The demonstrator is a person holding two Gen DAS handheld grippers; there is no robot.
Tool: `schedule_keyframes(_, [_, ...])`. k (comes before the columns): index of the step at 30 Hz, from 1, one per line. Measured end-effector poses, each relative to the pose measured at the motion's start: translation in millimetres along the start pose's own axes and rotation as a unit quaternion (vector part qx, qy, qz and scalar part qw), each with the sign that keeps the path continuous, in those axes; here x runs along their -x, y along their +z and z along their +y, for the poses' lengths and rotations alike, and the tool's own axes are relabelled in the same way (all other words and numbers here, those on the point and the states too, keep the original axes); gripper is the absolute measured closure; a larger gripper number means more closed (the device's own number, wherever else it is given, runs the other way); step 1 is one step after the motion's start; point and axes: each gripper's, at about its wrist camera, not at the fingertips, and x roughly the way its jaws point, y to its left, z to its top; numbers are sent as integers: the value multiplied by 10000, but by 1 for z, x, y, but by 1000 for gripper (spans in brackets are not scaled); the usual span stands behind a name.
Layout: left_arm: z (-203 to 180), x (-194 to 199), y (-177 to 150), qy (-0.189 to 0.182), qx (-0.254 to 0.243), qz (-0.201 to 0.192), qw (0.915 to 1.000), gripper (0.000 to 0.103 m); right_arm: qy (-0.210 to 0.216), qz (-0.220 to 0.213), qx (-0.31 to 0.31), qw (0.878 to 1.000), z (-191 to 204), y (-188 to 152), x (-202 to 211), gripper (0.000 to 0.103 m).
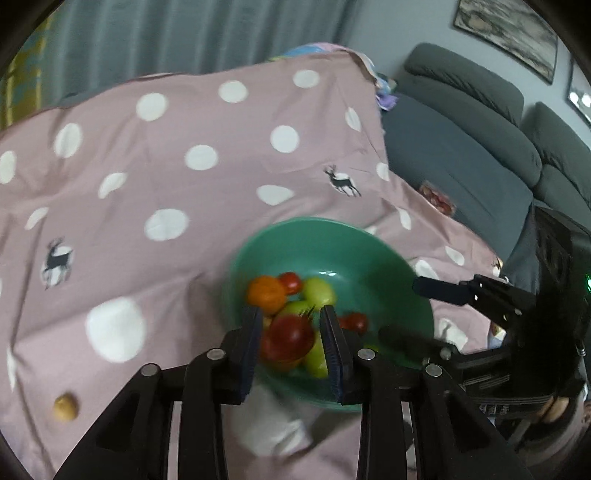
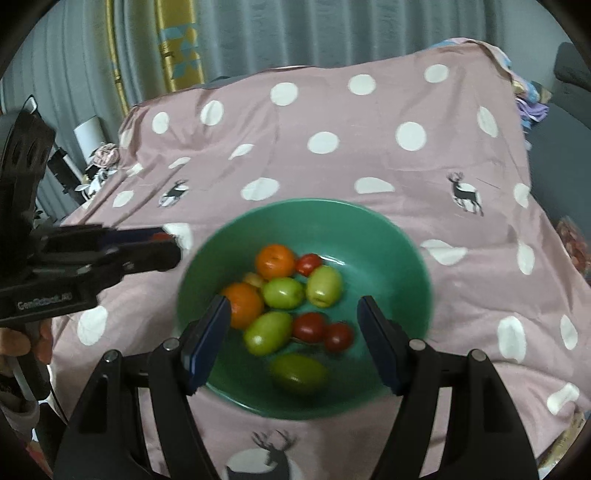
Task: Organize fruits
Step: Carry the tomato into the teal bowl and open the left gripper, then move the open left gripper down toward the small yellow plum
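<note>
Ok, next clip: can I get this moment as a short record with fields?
green bowl: holds oranges, green fruits, red tomatoes
left hand-held gripper: shut on a red tomato, at the bowl's edge
right hand-held gripper: open, above the bowl
loose fruit: small, yellowish, lying on the polka-dot cloth

A pink cloth (image 1: 221, 155) with white dots and deer prints is being used as cover for the table. Behind it, grey curtains (image 1: 192, 33) are being hung across the back wall, with a yellow patterned panel (image 2: 181, 48) seen between them. A grey sofa (image 1: 461, 122) is being shown just beside the table on the right. Framed pictures (image 1: 509, 33) are being displayed on the grey wall above the sofa. Dim indoor light is being cast throughout.
</note>
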Motion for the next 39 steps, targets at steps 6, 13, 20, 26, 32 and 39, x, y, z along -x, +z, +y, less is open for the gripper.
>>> schedule_keyframes(6, [11,4,-8,190,147,-39,9997,33,-7,-35,-41,10000,-8,-4,4,30])
schedule_keyframes(13, [93,34,-41,840,884,0,9925,33,497,-8,222,9985,24,-2,-5,30])
schedule_keyframes(20, [172,71,-83,1024,1933,26,9758,33,1372,392,998,9847,101,-5,-30,30])
schedule_keyframes(26, [194,92,-94,1095,2051,-14,9726,33,1947,916,1460,9656,168,10,-74,32])
schedule_keyframes(32, [211,100,-106,1046,2169,-76,9705,33,2186,1253,1803,9508,223,19,-129,40])
schedule_keyframes(39, [219,83,-99,815,2030,163,9757,33,2255,1468,1784,9464,238,24,-162,45])
